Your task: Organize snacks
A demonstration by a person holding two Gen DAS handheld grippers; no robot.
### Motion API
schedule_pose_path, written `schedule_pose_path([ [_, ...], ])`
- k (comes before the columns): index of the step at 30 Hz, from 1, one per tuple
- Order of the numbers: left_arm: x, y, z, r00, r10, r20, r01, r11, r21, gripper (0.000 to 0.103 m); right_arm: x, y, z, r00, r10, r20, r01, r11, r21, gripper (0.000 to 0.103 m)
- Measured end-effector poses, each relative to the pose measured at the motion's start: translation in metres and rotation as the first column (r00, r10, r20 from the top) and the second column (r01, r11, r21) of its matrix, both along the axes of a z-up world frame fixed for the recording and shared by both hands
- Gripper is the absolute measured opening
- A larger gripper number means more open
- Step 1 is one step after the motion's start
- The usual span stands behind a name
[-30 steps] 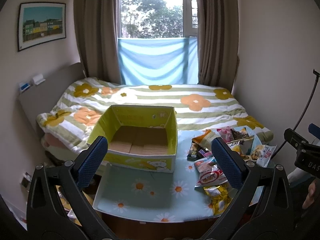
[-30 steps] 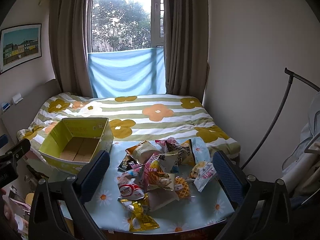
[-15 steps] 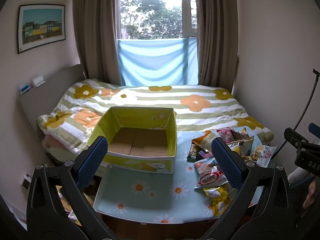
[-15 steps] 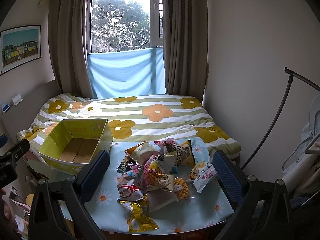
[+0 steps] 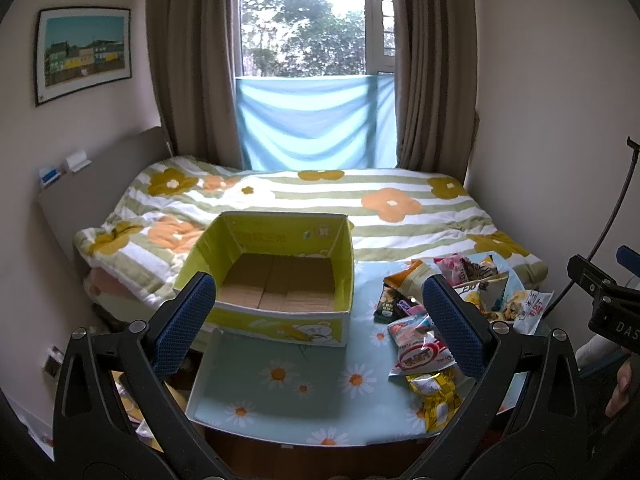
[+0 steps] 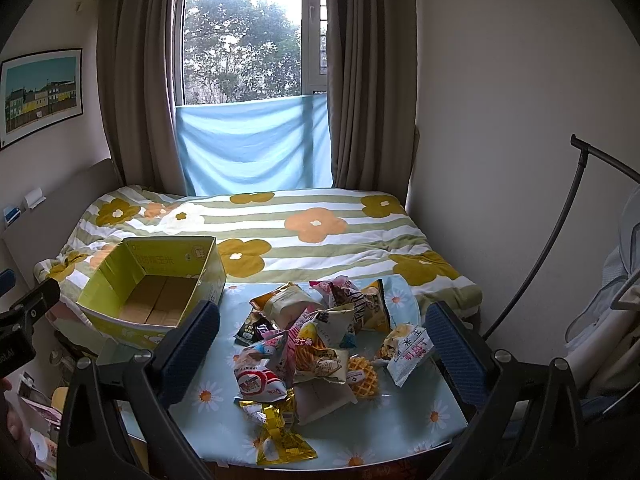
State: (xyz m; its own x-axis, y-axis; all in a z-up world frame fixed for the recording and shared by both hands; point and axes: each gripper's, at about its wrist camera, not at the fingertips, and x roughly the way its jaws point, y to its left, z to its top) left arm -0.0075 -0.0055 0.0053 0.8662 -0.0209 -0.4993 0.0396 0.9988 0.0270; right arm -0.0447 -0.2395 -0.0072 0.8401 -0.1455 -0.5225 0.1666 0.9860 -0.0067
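A yellow-green cardboard box (image 5: 280,322) stands open and empty on the left of a small table with a blue daisy cloth (image 5: 304,384). A heap of snack packets (image 6: 316,344) lies on the right half of the table, also seen in the left wrist view as the snack packets (image 5: 424,354). My left gripper (image 5: 320,308) hangs open above the table's near side, in front of the box. Over the near side of the heap my right gripper (image 6: 324,334) is held open. Neither holds anything. The box (image 6: 152,304) sits to the left of the heap.
A bed with a striped flower quilt (image 5: 320,204) runs behind the table up to the window and curtains. A dark curved stand (image 6: 560,232) rises at the right. Clutter lies on the floor at the lower left (image 6: 36,412). A wall stands close on the right.
Both views have shifted only slightly, with the table sitting a little lower in the left wrist view. Both grippers stay open, and the box and packets have not moved.
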Motion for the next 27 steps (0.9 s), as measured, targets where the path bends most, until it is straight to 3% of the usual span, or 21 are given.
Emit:
schedule_pose_path([
  [27,0.0023,0.0074,-0.0004,1.000,0.000,-0.024,0.001,1.000,0.005,0.103,0.0009,-0.0044,-0.0029,1.000,-0.003,-0.002,0.003,1.000,0.006,0.103],
])
